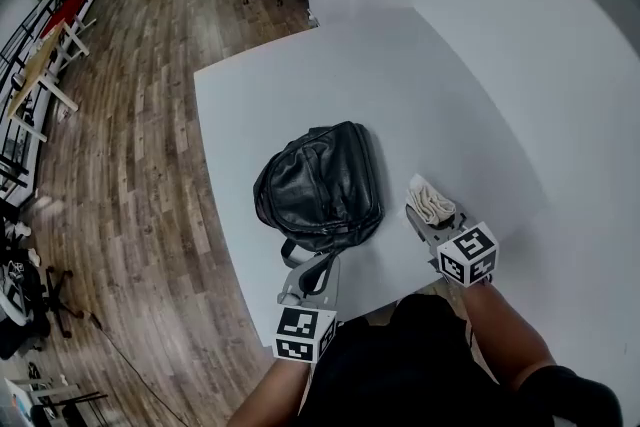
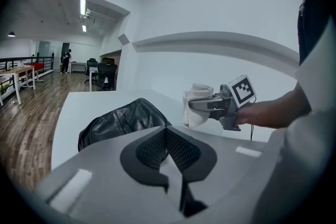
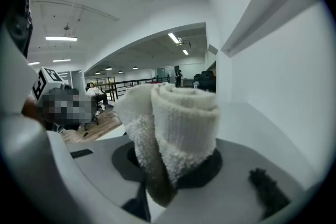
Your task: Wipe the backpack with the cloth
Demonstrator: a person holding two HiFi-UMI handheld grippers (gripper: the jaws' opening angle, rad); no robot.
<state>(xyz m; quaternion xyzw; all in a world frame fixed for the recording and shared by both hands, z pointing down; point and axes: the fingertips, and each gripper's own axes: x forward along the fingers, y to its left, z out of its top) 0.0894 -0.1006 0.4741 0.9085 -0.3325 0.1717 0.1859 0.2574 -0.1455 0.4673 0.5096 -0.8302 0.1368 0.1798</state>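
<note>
Fingers first: on the right gripper point(image 1: 427, 219), clamped hard round a rolled white cloth point(image 3: 178, 123), with thick terry folds bulging up past the black pads. Held that cloth up above the tabletop point(image 1: 400, 75), just to the right of the backpack point(image 1: 320, 185) and clear of it, with a strip of bare white surface in between.

Over to the left gripper point(image 2: 167, 136): fingers pressed together, mesh pads meeting, and pinched nothing at all. Hovered low at the near edge of the tabletop, tips right up at the near end of the backpack; touching or not, could not tell.

As for the backpack itself: black and glossy like leather, lay slumped flat near the middle of the tabletop, zips facing up, straps trailing toward the person. Had wooden floor point(image 1: 130, 115) off to the left and plain white wall behind.
</note>
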